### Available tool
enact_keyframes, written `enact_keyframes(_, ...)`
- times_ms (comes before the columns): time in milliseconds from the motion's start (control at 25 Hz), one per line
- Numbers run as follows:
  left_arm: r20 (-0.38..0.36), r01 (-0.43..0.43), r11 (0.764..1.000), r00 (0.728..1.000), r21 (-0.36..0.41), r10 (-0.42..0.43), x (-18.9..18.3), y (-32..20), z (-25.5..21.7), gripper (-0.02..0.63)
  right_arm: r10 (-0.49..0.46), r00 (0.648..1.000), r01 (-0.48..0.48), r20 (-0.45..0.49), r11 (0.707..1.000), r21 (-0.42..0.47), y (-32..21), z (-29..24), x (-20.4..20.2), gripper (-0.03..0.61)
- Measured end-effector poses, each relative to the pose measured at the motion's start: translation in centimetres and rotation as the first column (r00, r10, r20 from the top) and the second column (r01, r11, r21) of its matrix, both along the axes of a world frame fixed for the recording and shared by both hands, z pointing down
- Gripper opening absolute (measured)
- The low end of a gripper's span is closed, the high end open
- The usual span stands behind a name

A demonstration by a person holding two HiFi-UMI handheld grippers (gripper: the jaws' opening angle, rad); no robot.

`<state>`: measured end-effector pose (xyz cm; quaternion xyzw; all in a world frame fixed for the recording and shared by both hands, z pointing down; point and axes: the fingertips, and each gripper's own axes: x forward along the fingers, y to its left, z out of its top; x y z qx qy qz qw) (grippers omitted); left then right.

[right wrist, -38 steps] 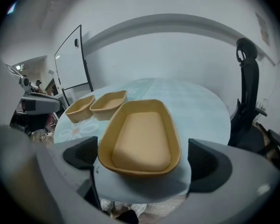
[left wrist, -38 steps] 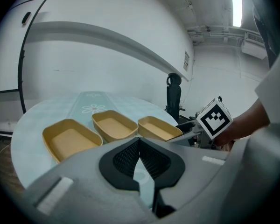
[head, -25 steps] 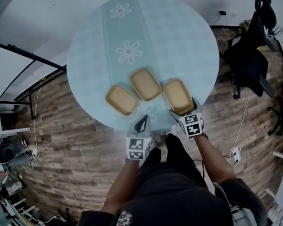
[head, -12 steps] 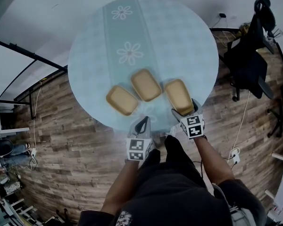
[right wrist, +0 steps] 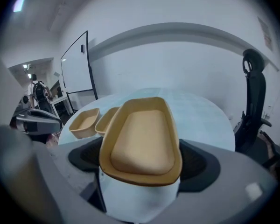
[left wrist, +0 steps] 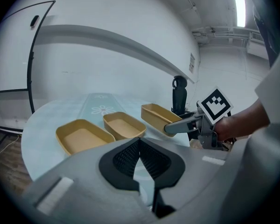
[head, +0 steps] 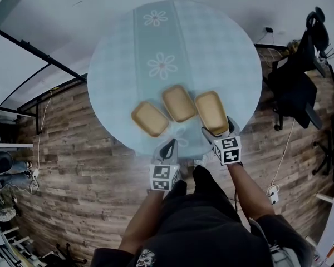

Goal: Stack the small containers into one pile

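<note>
Tan right container (head: 210,109) empty, in right tongs (head: 217,128); other containers (head: 179,102) empty.

The right gripper (head: 219,129) covers the near end of the rightmost container (head: 210,109) by the tabletop's (head: 211,49) near edge; the container's underside is hidden.

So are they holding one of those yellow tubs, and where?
Yes. The right gripper has just been closing its jaws and grips the right-hand container by the sides of its near end. The left gripper holds nothing.
</note>
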<state>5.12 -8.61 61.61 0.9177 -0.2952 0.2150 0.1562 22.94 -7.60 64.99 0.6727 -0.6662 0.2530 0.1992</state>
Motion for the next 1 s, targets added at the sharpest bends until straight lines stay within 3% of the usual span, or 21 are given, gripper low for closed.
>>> enact_keyframes(200,-0.006,0.051,0.999,0.999,0.016,-0.05,-2.0,-1.0,-0.7,-0.006,-0.043,0.999,0.043,0.012,0.999,0.015,-2.9,-1.3,-2.5,0.491)
enact_keyframes(520,-0.023,0.163,0.986,0.986,0.034,-0.162,-5.6,-3.0,-1.3,-0.006,-0.135,0.99,0.136,0.027,0.99,-0.032,-8.0,-0.9,-6.8,0.492)
enact_keyframes(1000,-0.01,0.249,0.968,0.968,0.026,-0.249,-11.6,-4.2,-1.5,-0.006,-0.116,0.993,0.114,-0.012,0.986,-0.121,-11.2,0.5,-10.0,0.492)
